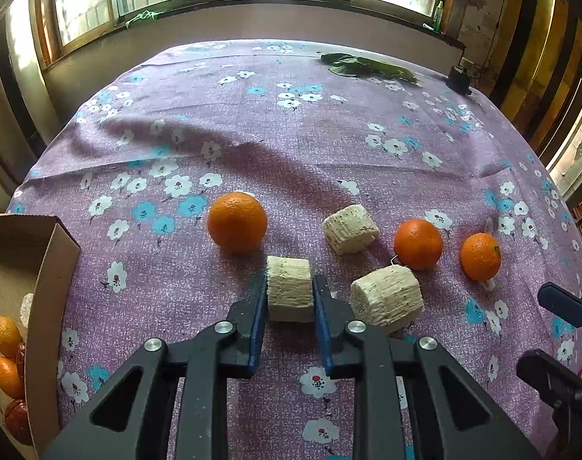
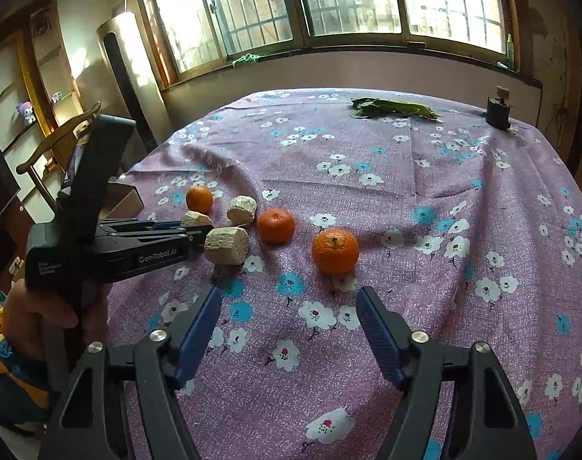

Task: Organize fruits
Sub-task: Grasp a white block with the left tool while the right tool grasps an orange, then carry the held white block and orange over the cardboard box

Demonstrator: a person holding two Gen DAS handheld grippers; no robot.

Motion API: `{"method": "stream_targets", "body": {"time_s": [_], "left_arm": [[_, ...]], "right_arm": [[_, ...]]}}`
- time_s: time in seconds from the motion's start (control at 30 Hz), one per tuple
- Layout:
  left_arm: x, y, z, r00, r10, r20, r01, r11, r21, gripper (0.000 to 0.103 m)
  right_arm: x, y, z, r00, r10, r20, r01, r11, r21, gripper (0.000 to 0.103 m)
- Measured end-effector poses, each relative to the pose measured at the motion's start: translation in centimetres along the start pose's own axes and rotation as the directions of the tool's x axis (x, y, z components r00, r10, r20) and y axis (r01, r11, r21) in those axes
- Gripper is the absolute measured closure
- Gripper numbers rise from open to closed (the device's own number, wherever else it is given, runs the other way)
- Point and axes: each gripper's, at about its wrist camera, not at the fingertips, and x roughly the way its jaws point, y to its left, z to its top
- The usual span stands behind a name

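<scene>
My left gripper (image 1: pixel 289 293) is shut on a cream ridged chunk (image 1: pixel 289 291) resting on the purple floral cloth (image 1: pixel 291 122). Two more cream chunks lie to its right, one near (image 1: pixel 386 299) and one farther (image 1: pixel 350 228). Three oranges sit on the cloth: left (image 1: pixel 237 222), middle (image 1: pixel 418 244), right (image 1: pixel 480 256). My right gripper (image 2: pixel 289 306) is open and empty, just short of the nearest orange (image 2: pixel 335 251). The right wrist view also shows the left gripper (image 2: pixel 199 232) and the held chunk (image 2: pixel 195 219).
An open cardboard box (image 1: pixel 51 268) at the left table edge holds small oranges (image 1: pixel 6 335) and red fruits (image 1: pixel 18 419). Green leaves (image 1: pixel 367 66) and a small black device (image 2: pixel 497 111) lie at the table's far side. A wooden chair (image 2: pixel 57 134) stands left.
</scene>
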Motion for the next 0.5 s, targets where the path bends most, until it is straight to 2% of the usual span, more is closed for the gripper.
{"method": "stream_targets", "body": {"time_s": [0.2,0.3,0.37,0.4,0.43,0.5], "left_arm": [[-2.7,1.0,-0.4,0.998,0.014,0.063,-0.012,1.0,-0.028,0.081],[-3.7,1.0,-0.6,0.997,0.016,0.081,-0.015,1.0,-0.022,0.081],[-4.1,1.0,-0.7,0.997,0.011,0.082,-0.01,1.0,-0.016,0.081],[-4.2,0.9,-0.9,0.997,0.01,0.081,-0.009,1.0,-0.011,0.081],[-4.3,1.0,-1.0,0.997,0.01,0.08,-0.009,1.0,-0.011,0.081],[-4.6,1.2,-1.2,0.997,0.013,0.08,-0.012,1.0,-0.015,0.081]], "right_arm": [[2.4,-1.3,1.9,0.999,-0.04,-0.022,0.04,0.999,0.019,0.037],[4.0,-1.4,2.7,0.995,-0.087,-0.052,0.087,0.996,-0.014,0.037],[5.3,-1.8,2.8,0.991,-0.099,-0.085,0.098,0.995,-0.015,0.047],[5.9,-2.1,2.8,0.99,-0.097,-0.099,0.097,0.995,-0.007,0.058],[6.1,-2.2,2.8,0.989,-0.108,-0.104,0.108,0.994,-0.007,0.063],[5.8,-2.3,2.7,0.99,-0.103,-0.101,0.102,0.995,-0.012,0.064]]}}
